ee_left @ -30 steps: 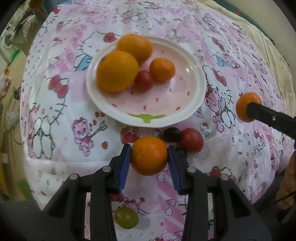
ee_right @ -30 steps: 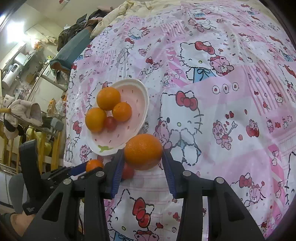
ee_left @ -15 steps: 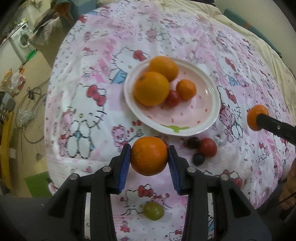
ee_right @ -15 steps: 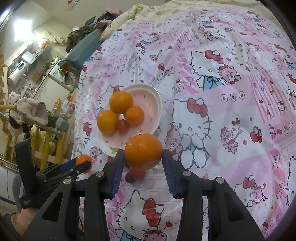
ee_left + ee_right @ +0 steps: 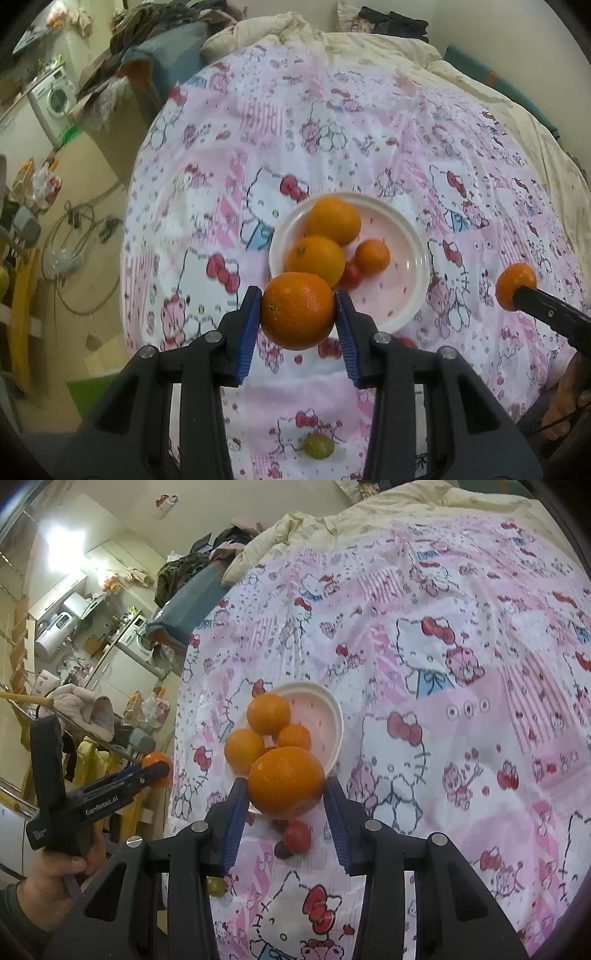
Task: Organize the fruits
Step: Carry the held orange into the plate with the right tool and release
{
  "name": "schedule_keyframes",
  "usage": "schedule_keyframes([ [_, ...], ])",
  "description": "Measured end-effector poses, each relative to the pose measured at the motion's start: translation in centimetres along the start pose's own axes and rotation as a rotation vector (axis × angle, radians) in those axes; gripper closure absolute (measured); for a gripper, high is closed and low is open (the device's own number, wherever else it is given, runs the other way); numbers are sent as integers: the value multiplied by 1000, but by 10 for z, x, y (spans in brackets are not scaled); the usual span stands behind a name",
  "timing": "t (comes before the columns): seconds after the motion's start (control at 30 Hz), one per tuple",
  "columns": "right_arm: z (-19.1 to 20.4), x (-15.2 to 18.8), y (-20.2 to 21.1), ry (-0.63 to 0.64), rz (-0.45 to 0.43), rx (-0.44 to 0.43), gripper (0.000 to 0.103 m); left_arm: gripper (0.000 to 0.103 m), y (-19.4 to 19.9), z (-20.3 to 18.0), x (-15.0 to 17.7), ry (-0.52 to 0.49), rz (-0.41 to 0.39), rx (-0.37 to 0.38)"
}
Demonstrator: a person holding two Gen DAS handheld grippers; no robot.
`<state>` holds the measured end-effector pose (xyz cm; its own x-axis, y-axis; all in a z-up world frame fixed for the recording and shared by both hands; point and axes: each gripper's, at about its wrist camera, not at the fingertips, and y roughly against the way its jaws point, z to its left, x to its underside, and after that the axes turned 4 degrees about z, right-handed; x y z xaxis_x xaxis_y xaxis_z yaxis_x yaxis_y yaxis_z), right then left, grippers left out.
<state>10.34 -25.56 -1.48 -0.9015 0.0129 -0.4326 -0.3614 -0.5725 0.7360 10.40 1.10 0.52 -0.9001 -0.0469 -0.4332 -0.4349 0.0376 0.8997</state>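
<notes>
My left gripper [image 5: 298, 314] is shut on an orange [image 5: 297, 311], held in the air in front of the white plate [image 5: 410, 295]. The plate carries two big oranges [image 5: 316, 258], a small orange [image 5: 372, 256] and a red tomato [image 5: 351, 275]. My right gripper [image 5: 286, 788] is shut on a second orange [image 5: 285, 782], also raised above the bedspread; this orange shows at the right of the left wrist view [image 5: 514, 286]. Below it lie a red tomato [image 5: 297, 836] and a dark grape [image 5: 281, 850]. A green grape [image 5: 318, 446] rests near the front edge.
The pink cartoon-print bedspread [image 5: 332, 129] covers the whole bed, with a cream quilt [image 5: 306, 33] bunched at the far end. The bed's left edge drops to a floor with cables [image 5: 74, 240] and a washing machine [image 5: 55, 99]. A hand [image 5: 55, 867] holds the left gripper's handle.
Both grippers have risen with their oranges, the left one more. The plate and loose fruit now look smaller and farther below, and more of the bed and room shows.
</notes>
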Motion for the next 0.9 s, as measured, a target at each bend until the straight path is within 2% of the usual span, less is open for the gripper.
schedule_keyframes([
  [0.3, -9, -30, -9, 14, -10, 2, 60, 67, -13, -12, -34, -49, -18, -7],
  [0.57, -26, -46, -45, -15, 53, -8, 60, 67, -32, -8, -51, -37, -23, 2],
  [0.9, -29, -62, -92, 20, 133, 13, 60, 67, -68, -3, -56, 0, 35, 41],
])
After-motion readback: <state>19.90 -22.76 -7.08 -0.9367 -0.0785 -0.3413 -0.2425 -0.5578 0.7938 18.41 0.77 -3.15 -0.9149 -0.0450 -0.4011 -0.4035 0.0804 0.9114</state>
